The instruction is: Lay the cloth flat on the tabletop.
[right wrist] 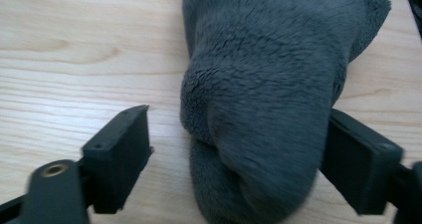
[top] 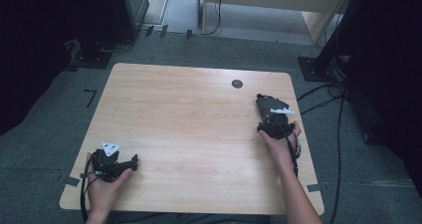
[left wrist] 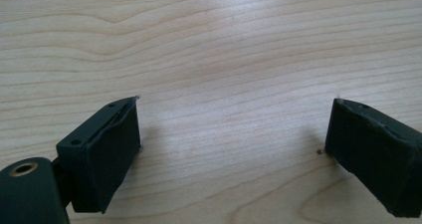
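Observation:
A dark grey fleecy cloth (right wrist: 268, 50) lies bunched on the wooden table (top: 199, 124), near its right edge (top: 264, 102). My right gripper (right wrist: 239, 114) straddles the cloth's near end. Its right jaw touches the fleece and its left jaw stands a small gap away from it, so the jaws are open around it. In the high view the right gripper (top: 270, 112) points away from the person, held in the right hand. My left gripper (top: 132, 161) rests low at the table's front left corner. It is open, with bare wood between its jaws (left wrist: 236, 104).
A small dark round grommet (top: 237, 83) sits in the tabletop near the far edge, left of the cloth. Cables (top: 338, 114) trail over the grey floor to the right of the table. Dark stands and furniture surround the table's far side.

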Demonstrator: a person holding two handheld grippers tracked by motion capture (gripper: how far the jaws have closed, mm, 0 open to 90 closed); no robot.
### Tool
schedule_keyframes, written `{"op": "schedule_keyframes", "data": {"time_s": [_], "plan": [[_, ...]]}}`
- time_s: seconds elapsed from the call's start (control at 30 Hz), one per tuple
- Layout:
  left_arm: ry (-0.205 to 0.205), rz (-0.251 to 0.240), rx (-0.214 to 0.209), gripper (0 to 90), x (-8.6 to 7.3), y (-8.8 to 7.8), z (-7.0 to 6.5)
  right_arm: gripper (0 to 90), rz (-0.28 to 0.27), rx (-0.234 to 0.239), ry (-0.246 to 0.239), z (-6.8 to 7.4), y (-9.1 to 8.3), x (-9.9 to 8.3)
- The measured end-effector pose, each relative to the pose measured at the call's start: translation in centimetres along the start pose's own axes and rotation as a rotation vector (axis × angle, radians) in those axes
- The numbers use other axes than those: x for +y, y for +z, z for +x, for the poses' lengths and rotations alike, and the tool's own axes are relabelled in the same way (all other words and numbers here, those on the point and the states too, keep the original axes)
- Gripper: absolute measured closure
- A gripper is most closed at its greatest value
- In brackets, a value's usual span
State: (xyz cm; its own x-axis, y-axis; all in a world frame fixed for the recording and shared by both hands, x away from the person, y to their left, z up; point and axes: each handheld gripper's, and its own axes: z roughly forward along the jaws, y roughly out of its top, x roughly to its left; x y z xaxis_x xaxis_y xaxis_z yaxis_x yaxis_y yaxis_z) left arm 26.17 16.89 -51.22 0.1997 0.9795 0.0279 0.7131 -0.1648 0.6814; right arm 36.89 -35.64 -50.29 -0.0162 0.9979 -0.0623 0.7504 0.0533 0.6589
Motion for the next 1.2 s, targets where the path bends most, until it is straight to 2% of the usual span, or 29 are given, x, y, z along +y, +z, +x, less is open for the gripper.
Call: {"op": "schedule_keyframes", "data": {"time_s": [0.07,0.1,0.13,0.17,0.2,0.23,0.27,0.3,0.33,0.4,0.43,0.63,0.67,0.7,0.73,0.77,0.8,0.87,0.93,0.97,1.0,1.03,1.07,1.13,1.17,1.2], "plan": [[-0.003,-0.005,-0.006,6.9,0.4,-0.3,-0.3,32.1,-0.002,-0.029,-0.02,-0.1,0.3,-0.2],[0.003,-0.018,-0.014,6.9,0.9,-0.6,-0.9,36.2,-0.012,-0.044,-0.018,-0.4,0.5,-0.3],[0.013,-0.023,-0.018,7.0,1.2,-0.8,-1.3,39.9,-0.018,-0.037,-0.002,-0.6,0.6,-0.4],[0.013,-0.023,-0.018,7.0,1.2,-0.8,-1.3,39.9,-0.018,-0.037,-0.002,-0.6,0.6,-0.4],[0.029,-0.038,-0.041,7.0,1.7,-1.1,-2.1,48.3,-0.031,-0.028,0.013,-1.0,0.6,-0.5],[0.029,-0.038,-0.041,6.9,1.7,-1.1,-2.1,54.0,-0.038,-0.011,0.021,-1.1,0.6,-0.5],[0.037,-0.042,-0.051,6.9,2.0,-1.2,-2.5,54.0,-0.038,-0.011,0.021,-1.1,0.6,-0.5],[0.047,-0.048,-0.056,7.0,2.4,-1.3,-2.9,57.8,-0.036,0.012,0.029,-1.3,0.6,-0.6],[0.061,-0.061,-0.067,7.0,3.1,-1.5,-3.5,63.0,-0.034,0.019,0.026,-1.4,0.6,-0.5],[0.063,-0.07,-0.07,7.0,3.4,-1.5,-3.8,64.8,-0.036,0.018,0.016,-1.3,0.6,-0.5],[0.065,-0.076,-0.08,7.0,4.1,-1.5,-4.3,66.8,-0.042,0.014,-0.005,-1.2,0.5,-0.5],[0.056,-0.098,-0.097,7.0,5.9,-1.2,-5.1,68.4,-0.073,0.043,-0.003,-0.5,-0.3,-0.7],[0.05,-0.107,-0.099,7.0,6.3,-1.2,-5.2,68.5,-0.092,0.06,-0.008,0.1,-1.1,-1.0],[0.044,-0.115,-0.103,7.0,6.6,-1.2,-5.2,68.5,-0.092,0.06,-0.008,0.1,-1.1,-1.0],[0.037,-0.123,-0.104,7.0,6.9,-1.1,-5.3,68.5,-0.11,0.087,-0.01,0.7,-1.9,-1.3],[0.022,-0.135,-0.112,7.0,7.5,-1.0,-5.4,68.5,-0.117,0.095,-0.028,1.0,-2.4,-1.5],[0.022,-0.135,-0.112,7.0,7.5,-1.0,-5.4,68.5,-0.117,0.095,-0.028,1.0,-2.4,-1.5],[0.012,-0.142,-0.113,7.0,7.8,-0.8,-5.6,68.4,-0.136,0.119,-0.057,2.0,-3.5,-1.8],[0.006,-0.147,-0.12,7.0,8.0,-0.7,-5.8,68.4,-0.14,0.134,-0.054,2.3,-3.9,-1.8],[0.002,-0.147,-0.121,7.0,8.1,-0.7,-5.9,68.4,-0.157,0.16,-0.054,2.9,-4.7,-1.9],[0.0,-0.146,-0.127,7.0,8.1,-0.7,-5.9,68.4,-0.157,0.16,-0.054,2.9,-4.7,-1.9],[0.004,-0.154,-0.134,7.0,8.1,-0.8,-6.1,68.2,-0.175,0.181,-0.062,3.7,-5.7,-2.0],[0.004,-0.154,-0.134,7.0,8.1,-0.8,-6.1,68.2,-0.175,0.181,-0.062,3.7,-5.7,-2.0],[0.02,-0.161,-0.146,7.0,8.0,-1.1,-6.5,68.1,-0.198,0.22,-0.084,4.9,-7.1,-2.4],[0.02,-0.161,-0.146,7.0,8.0,-1.1,-6.5,68.1,-0.198,0.22,-0.084,4.9,-7.1,-2.4],[0.032,-0.165,-0.149,7.0,7.9,-1.1,-6.7,68.1,-0.213,0.236,-0.104,5.9,-7.9,-2.6]]}}
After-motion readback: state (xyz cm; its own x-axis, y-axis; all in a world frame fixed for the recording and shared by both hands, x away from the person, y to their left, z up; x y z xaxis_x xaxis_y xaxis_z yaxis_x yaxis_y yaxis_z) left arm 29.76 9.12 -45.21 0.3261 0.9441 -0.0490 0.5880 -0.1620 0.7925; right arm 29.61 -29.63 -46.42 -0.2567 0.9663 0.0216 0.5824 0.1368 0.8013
